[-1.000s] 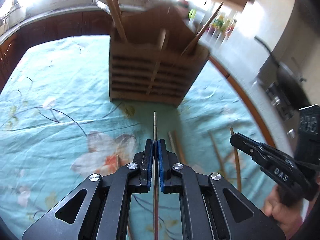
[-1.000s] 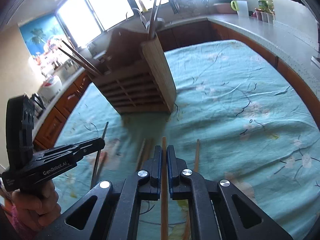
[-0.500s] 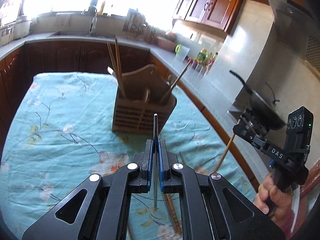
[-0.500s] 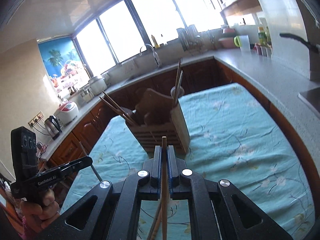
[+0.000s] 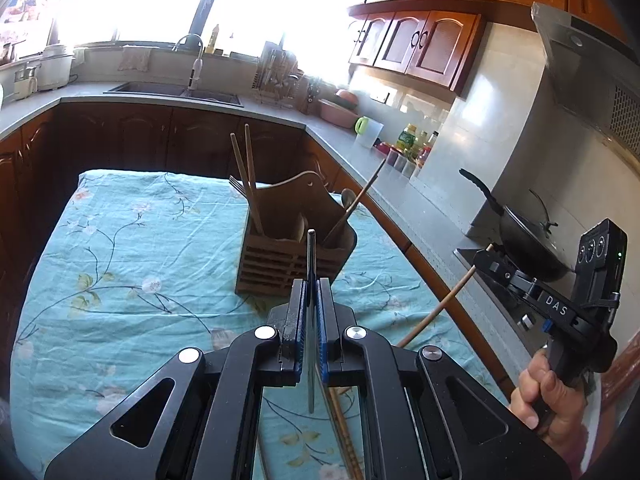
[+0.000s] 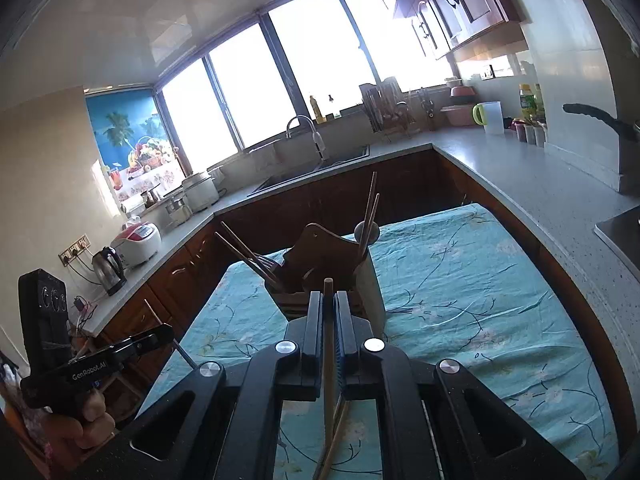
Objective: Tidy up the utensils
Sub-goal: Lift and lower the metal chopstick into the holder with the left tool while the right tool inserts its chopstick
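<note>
Clamping a metal chopstick (image 5: 311, 256), left tool (image 5: 311, 292), right tool (image 6: 328, 308) pinching a wooden chopstick (image 6: 329, 344), lower ends hidden.

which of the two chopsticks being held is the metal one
The thin grey metal chopstick clamped in the left gripper. The right gripper holds a thicker, brown wooden chopstick instead.

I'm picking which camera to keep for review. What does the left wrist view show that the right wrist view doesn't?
Only the left wrist view: the metal chopstick clamped in the left tool, and the wok on the stove. Only the right wrist view: the kettle and rice cooker. Both: the wooden utensil holder on the floral cloth, and the sink.
</note>
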